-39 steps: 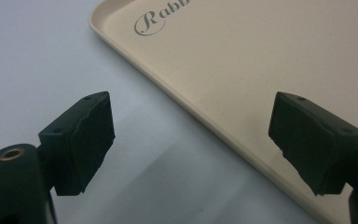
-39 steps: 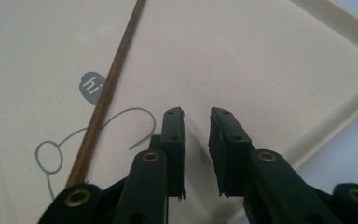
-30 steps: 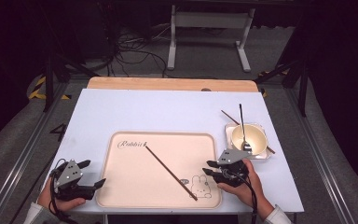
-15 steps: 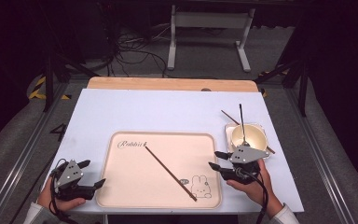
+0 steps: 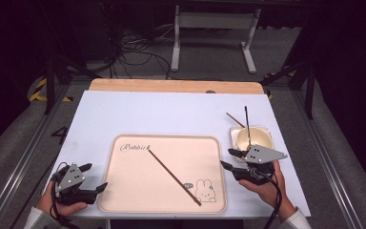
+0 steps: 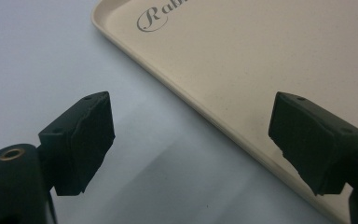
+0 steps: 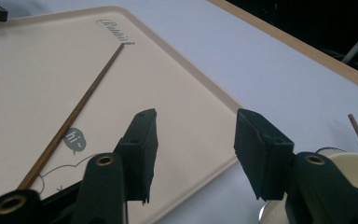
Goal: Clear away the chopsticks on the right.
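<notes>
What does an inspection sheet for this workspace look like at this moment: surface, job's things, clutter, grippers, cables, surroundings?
Surface: pale blue table top with a wooden strip along its far edge.
Job's things: one brown chopstick lies diagonally on the cream tray; a second chopstick lies on the table behind the cream bowl; a dark stick stands in the bowl.
Clutter: nothing seen.
Grippers: left gripper open, low at the tray's left edge, holding nothing; right gripper open with nothing between the jaws, which have just been opening, between tray and bowl.
Cables: black cable trails from the right gripper; loose cables on the floor beyond.
Surroundings: dark room, metal stand behind the table.
</notes>
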Available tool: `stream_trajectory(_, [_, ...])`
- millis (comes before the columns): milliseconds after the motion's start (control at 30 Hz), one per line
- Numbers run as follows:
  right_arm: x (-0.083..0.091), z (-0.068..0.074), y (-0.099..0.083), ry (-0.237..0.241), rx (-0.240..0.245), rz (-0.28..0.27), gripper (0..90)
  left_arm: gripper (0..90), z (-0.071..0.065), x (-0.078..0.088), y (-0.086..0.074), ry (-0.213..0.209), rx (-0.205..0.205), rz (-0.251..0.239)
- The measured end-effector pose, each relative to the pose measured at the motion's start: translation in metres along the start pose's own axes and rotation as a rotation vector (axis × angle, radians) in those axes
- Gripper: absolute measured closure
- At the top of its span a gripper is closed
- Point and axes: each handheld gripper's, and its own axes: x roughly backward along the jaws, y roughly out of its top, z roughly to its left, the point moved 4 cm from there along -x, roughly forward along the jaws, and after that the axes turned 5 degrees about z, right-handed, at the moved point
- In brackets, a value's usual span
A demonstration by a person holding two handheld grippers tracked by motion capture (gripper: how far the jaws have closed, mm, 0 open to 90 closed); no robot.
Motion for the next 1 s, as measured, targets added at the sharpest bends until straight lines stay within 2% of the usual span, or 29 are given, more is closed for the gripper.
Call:
stream_trajectory(333, [0.011,-0.013,-0.001,-0.096,-0.014,0.009,35.0,14.8,0.001,0.0,0.0,0.006,0.002,0.002])
stream_trajectory(467, [0.022,-0.021,0.0,-0.111,-0.028,-0.003,32.7,14.8,0.001,-0.001,0.0,0.008,-0.001,0.006])
stream_trajectory(567, [0.038,-0.031,-0.001,-0.14,-0.057,-0.035,32.9,14.8,0.0,-0.002,0.0,0.005,0.001,0.011])
stream_trajectory(667, [0.051,-0.041,-0.005,-0.16,-0.064,-0.065,38.1,14.7,0.001,-0.002,0.0,0.013,0.001,0.012])
stream_trajectory(800, [0.061,-0.056,-0.013,-0.241,-0.1,-0.083,41.0,14.7,0.0,-0.002,0.0,0.016,0.003,0.011])
stream_trajectory(1000, [0.075,-0.085,-0.033,-0.348,-0.203,-0.126,46.4,14.7,0.0,-0.002,0.0,0.014,0.004,0.013])
